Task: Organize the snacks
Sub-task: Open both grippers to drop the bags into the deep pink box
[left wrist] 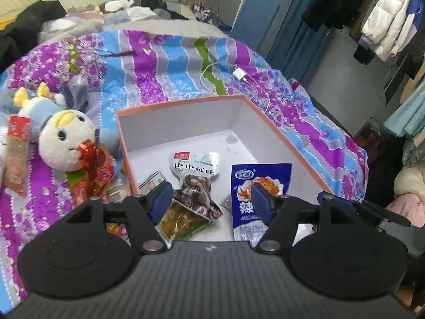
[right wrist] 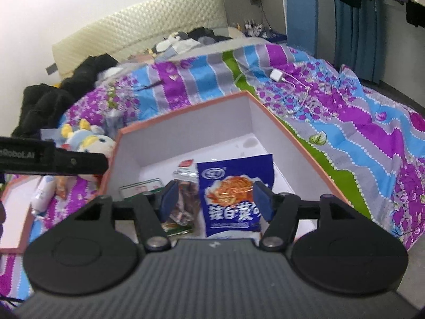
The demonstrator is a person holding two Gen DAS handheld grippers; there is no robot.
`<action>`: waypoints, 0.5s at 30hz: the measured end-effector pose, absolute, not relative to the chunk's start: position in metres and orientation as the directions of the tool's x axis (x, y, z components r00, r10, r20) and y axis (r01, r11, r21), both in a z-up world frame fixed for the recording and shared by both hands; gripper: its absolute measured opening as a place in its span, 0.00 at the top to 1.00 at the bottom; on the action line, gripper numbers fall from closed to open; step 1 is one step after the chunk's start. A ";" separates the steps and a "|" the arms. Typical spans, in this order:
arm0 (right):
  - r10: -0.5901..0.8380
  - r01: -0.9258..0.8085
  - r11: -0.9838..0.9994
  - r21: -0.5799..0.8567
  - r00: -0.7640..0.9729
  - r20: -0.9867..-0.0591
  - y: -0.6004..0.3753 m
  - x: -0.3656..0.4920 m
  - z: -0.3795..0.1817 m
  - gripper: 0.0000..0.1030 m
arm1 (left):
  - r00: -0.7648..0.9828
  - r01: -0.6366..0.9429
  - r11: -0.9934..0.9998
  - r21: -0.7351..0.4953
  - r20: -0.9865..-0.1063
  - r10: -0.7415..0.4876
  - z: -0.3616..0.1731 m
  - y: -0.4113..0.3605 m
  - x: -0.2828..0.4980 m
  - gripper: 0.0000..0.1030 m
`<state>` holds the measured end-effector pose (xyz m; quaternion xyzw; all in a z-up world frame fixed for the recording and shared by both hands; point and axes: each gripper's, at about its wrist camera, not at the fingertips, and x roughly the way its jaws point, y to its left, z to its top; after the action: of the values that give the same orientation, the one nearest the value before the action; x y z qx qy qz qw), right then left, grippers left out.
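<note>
An open pink-rimmed box with a white inside lies on the bed and also shows in the right wrist view. Inside lie a blue snack pack, a silver and brown pack, a yellow-green pack and a green-edged pack. My left gripper is open above the box's near part, empty. My right gripper is open with the blue pack lying between its fingers. More snacks, a red-wrapped one and a long red pack, lie left of the box.
A plush duck lies left of the box. A white charger and cable lie on the striped quilt behind it. The box lid with a white bottle sits at left. Clothes hang at right.
</note>
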<state>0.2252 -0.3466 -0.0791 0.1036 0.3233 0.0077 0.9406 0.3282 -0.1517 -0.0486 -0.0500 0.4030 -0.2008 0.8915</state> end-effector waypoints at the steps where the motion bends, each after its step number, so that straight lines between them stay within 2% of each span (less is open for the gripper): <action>1: 0.084 0.047 0.978 0.201 0.797 -0.599 -0.343 0.218 -0.074 0.38 | 0.602 0.318 0.915 -0.248 -0.693 -0.397 -0.043 -0.148 0.318 0.32; 15: 0.117 -0.007 0.978 0.208 0.843 -0.524 -0.307 0.125 -0.032 0.38 | 0.676 0.295 0.922 -0.251 -0.628 -0.387 0.004 -0.098 0.195 0.32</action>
<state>0.1250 -0.3073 -0.0317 0.0995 0.2780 0.0325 0.9548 0.1946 -0.0975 0.0039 -0.0642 0.3568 -0.1869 0.9130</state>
